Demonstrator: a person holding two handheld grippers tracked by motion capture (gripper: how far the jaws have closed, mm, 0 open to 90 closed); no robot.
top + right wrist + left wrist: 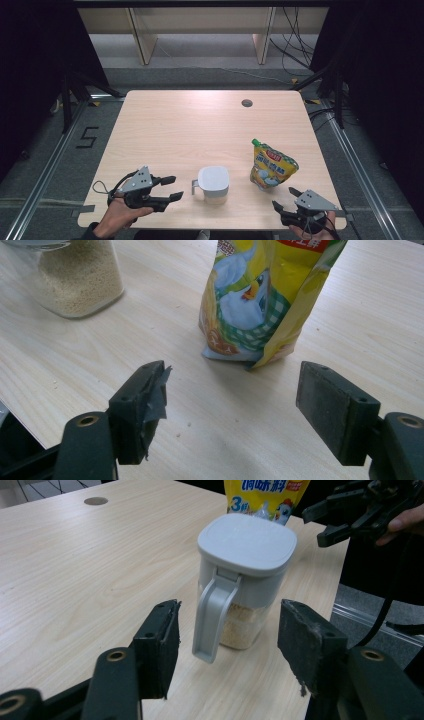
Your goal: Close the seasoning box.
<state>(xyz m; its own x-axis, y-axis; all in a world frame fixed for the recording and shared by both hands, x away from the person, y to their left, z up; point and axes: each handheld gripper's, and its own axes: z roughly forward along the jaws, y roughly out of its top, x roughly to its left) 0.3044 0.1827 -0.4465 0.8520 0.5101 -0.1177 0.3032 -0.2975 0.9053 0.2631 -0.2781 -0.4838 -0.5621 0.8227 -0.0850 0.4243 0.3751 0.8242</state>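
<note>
High view: my left gripper [175, 187], jaws open and empty, faces the lidded seasoning jar's [214, 184] handle [195, 187], nearer than my open right gripper [285, 199].

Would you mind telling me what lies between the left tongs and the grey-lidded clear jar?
Nothing: bare wooden table separates the left tongs from the grey-lidded clear jar, as the high view shows.

Figure: surroundings of your work area

You see a pale wooden table [190, 125] with a round grommet hole [246, 103] near its far edge, a grey floor marked with a black figure five [88, 137], loose cables [295, 47] at the far right, and light wooden shelf uprights [140, 35] behind
</note>
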